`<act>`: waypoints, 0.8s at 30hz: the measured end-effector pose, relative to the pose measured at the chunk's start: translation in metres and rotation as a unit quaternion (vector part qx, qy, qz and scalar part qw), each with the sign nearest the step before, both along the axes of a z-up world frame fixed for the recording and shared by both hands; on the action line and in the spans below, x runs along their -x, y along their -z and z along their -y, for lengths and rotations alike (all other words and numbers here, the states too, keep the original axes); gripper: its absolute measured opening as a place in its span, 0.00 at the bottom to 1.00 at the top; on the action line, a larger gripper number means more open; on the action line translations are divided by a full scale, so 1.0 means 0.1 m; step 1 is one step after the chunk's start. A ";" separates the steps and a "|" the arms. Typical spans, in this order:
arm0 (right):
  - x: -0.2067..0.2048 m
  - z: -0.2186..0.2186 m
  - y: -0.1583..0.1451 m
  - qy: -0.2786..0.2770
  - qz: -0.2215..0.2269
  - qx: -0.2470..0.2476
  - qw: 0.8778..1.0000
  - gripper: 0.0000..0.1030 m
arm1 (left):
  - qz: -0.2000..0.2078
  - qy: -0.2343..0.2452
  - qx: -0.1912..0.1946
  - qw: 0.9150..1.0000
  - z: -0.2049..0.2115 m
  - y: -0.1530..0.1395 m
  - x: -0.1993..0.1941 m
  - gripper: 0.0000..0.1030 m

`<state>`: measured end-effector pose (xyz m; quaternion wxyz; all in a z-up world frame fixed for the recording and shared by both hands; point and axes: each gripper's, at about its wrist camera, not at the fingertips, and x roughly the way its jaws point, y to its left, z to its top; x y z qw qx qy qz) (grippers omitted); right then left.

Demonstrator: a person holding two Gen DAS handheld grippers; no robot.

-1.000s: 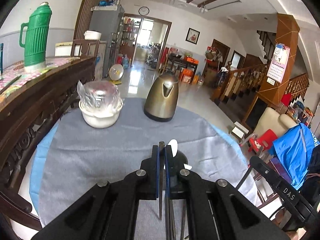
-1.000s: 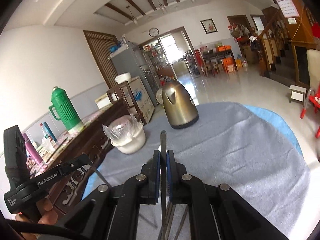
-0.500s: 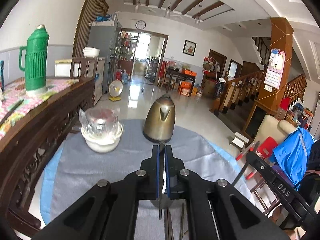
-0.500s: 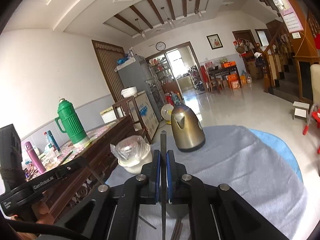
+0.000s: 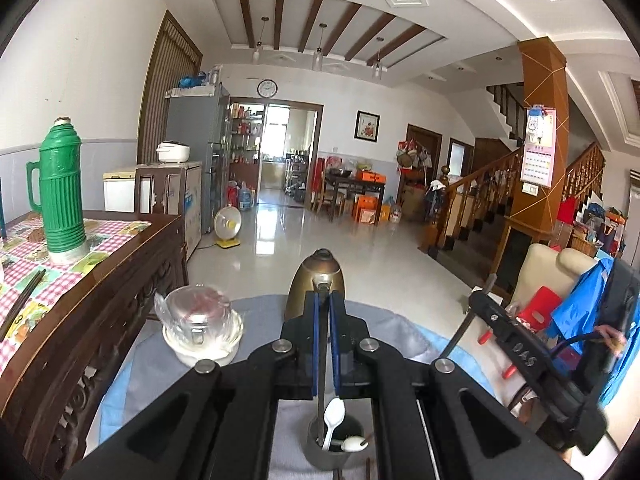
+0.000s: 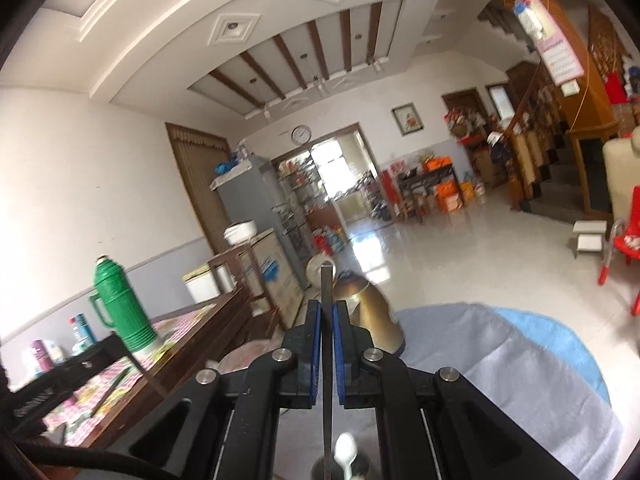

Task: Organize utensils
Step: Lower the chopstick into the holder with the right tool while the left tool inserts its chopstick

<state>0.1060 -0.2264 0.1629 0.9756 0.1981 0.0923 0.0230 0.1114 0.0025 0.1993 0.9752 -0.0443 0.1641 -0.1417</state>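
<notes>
Clamping thin metal sticks, probably chopsticks: left claw [image 5: 322,300], right claw [image 6: 326,308].

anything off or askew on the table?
Nothing spilled or damaged. The kettle and covered bowl stand upright; the white spoon leans in the holder cup, as expected.

On your table [image 5: 404,332], the kettle [image 5: 310,280] stands at the far edge with the wrapped bowl [image 5: 202,334] to its left. Nearest you sits the cup [image 5: 334,446], a spoon [image 5: 333,414] in it. The flask [image 5: 60,188] stands on the sideboard [image 5: 120,264] to your left.
</notes>
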 end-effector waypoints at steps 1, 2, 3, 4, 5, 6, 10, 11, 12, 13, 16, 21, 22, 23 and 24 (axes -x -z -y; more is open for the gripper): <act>-0.05 -0.01 0.00 0.005 0.002 0.003 1.000 0.06 | 0.003 0.001 0.006 1.000 0.00 0.00 -0.04 0.05; -0.09 -0.01 0.01 0.007 0.003 0.003 1.000 0.06 | 0.005 0.001 0.009 1.000 0.01 0.01 -0.06 0.05; -0.14 -0.02 0.04 0.012 0.005 0.005 1.000 0.06 | 0.009 0.002 0.011 1.000 0.02 0.02 -0.08 0.05; -0.18 -0.04 0.07 0.018 0.008 0.012 1.000 0.06 | 0.012 0.001 0.012 1.000 0.04 0.05 -0.10 0.05; -0.20 -0.04 0.09 0.020 0.008 0.018 1.000 0.06 | 0.014 0.001 0.013 1.000 0.04 0.08 -0.13 0.05; -0.25 -0.07 0.12 0.017 0.007 0.023 1.000 0.06 | 0.013 0.002 0.015 1.000 0.05 0.13 -0.17 0.05; -0.40 -0.15 0.30 0.019 -0.005 0.050 0.999 0.06 | 0.008 -0.001 0.010 1.000 0.11 0.34 -0.28 0.05; -0.43 -0.16 0.35 0.018 -0.008 0.056 0.998 0.06 | 0.003 0.000 0.010 1.000 0.12 0.40 -0.31 0.05; -0.46 -0.19 0.41 0.015 -0.014 0.061 0.998 0.06 | -0.003 0.000 0.009 1.000 0.13 0.45 -0.34 0.05; -0.49 -0.20 0.46 0.010 -0.021 0.064 0.998 0.06 | -0.013 -0.002 0.005 1.000 0.15 0.53 -0.37 0.05; -0.55 -0.24 0.58 -0.004 -0.042 0.070 0.997 0.06 | -0.051 -0.004 -0.001 0.999 0.18 0.76 -0.50 0.05; -0.55 -0.14 0.74 -0.041 -0.089 0.025 0.995 0.09 | -0.094 -0.004 -0.006 0.996 0.14 0.95 -0.53 0.05; -0.54 -0.09 0.76 -0.049 -0.100 0.010 0.994 0.09 | -0.095 -0.004 -0.008 0.995 0.14 0.95 -0.49 0.05; -0.53 -0.04 0.78 -0.052 -0.108 -0.002 0.993 0.09 | -0.096 -0.005 -0.010 0.995 0.12 0.94 -0.47 0.06; -0.51 0.00 0.79 -0.055 -0.114 -0.012 0.992 0.10 | -0.097 -0.006 -0.013 0.995 0.11 0.94 -0.43 0.10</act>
